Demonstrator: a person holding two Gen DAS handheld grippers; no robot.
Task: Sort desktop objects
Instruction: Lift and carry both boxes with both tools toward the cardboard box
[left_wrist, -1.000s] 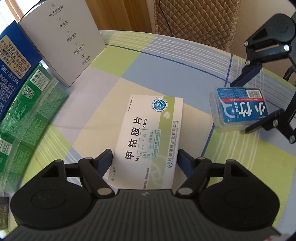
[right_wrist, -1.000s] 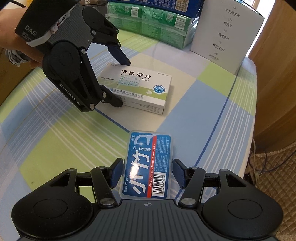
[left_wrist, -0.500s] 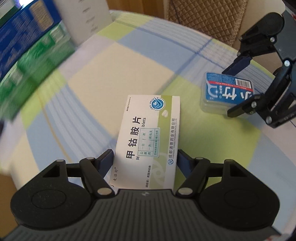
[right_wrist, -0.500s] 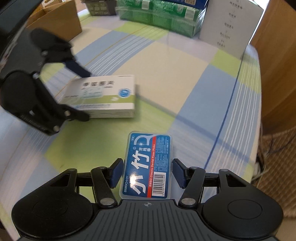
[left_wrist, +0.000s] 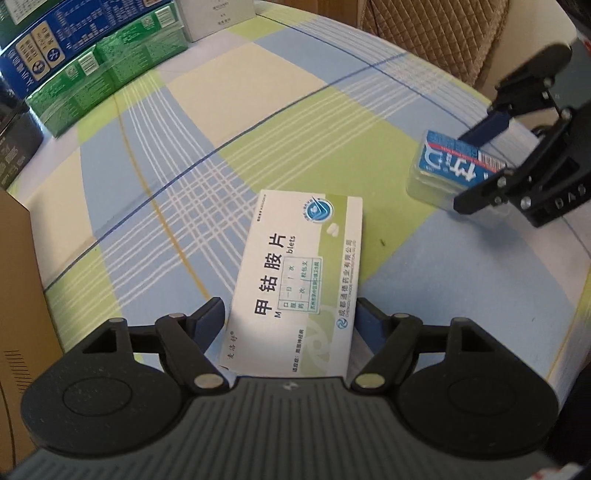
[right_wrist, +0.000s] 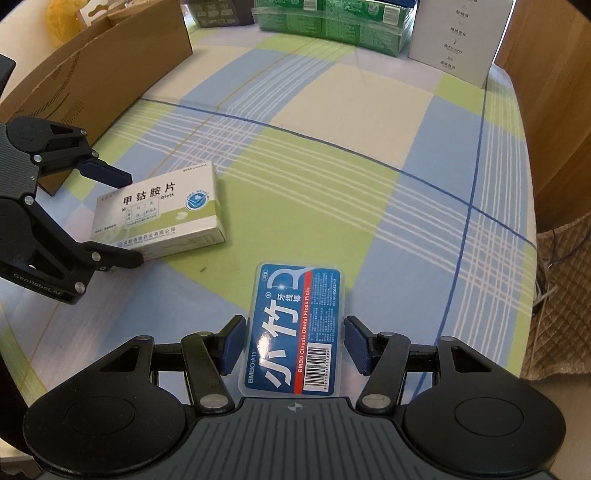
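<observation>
A checked cloth in blue, green and cream covers the bench (right_wrist: 332, 122), the landmark for all that follows. Along the bench's far edge stand stacked green cartons (right_wrist: 332, 22) and a white box (right_wrist: 458, 40); a brown cardboard box (right_wrist: 96, 74) sits at its left side.

Over the middle of the bench, nearer the cardboard box, is the white-and-green medicine box (left_wrist: 295, 280), lengthwise between the fingers of the left hand-held gripper (left_wrist: 291, 321). The box looks tipped, its far corner low against the cloth. That hand-held gripper's jaws are opening at this moment, the blue pads close at the box's two long sides, though the pictures do not settle whether they press on it.

Toward the bench's near right, the blue-labelled floss pick case (right_wrist: 295, 328) lies between the fingers of the right hand-held gripper (right_wrist: 293, 343). A sliver of gap shows at each blue pad, so whether the case is clamped cannot be told.
</observation>
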